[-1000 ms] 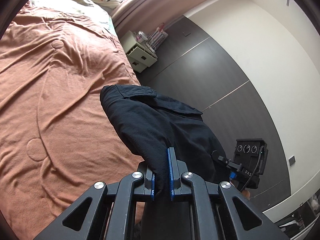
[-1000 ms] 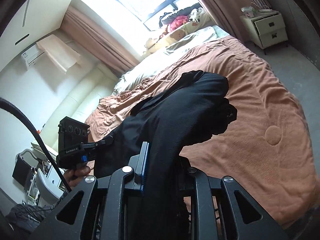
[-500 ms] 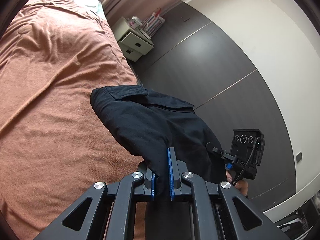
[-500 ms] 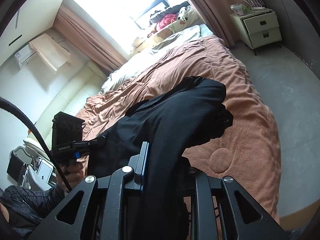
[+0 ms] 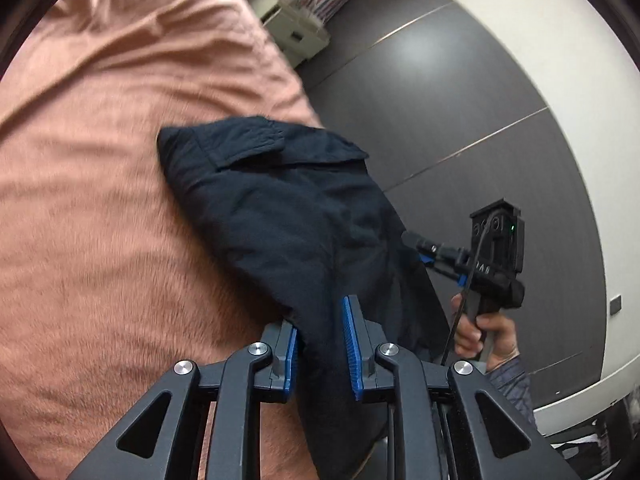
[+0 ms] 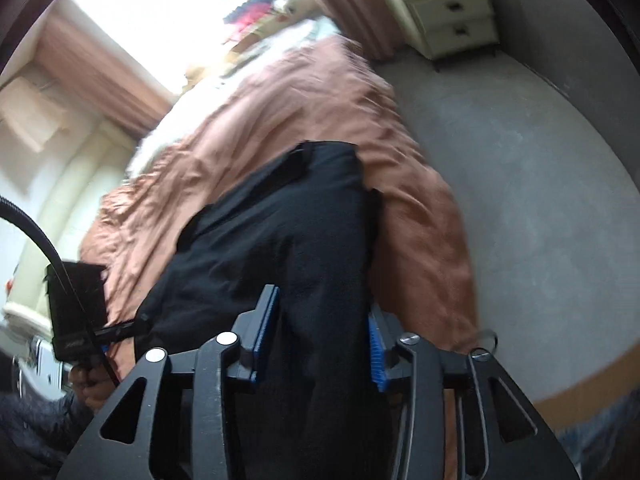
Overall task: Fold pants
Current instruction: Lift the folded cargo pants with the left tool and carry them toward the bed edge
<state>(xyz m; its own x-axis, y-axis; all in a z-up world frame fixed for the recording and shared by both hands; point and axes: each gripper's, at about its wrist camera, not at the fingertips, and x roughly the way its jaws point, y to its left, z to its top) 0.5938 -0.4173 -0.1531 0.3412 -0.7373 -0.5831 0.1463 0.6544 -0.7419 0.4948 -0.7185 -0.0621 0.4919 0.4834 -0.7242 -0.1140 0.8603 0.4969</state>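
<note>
Between the opening jaws of the left gripper (image 5: 319, 330) and the right gripper (image 6: 320, 320), the black pants (image 5: 280, 208) are bunched, draped ahead over the brown bedspread (image 5: 100, 200).

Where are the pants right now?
The black pants lie bunched at the edge of the bed's brown blanket nearest the floor, one end between the opening left gripper and the other between the opening right gripper.

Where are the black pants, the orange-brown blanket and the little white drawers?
black pants (image 5: 280, 208), left wrist view, on the cloth below the pocket flap.
orange-brown blanket (image 5: 100, 200), left wrist view, on a bare stretch beside the pants.
little white drawers (image 6: 448, 20), right wrist view, on the drawer fronts.
</note>
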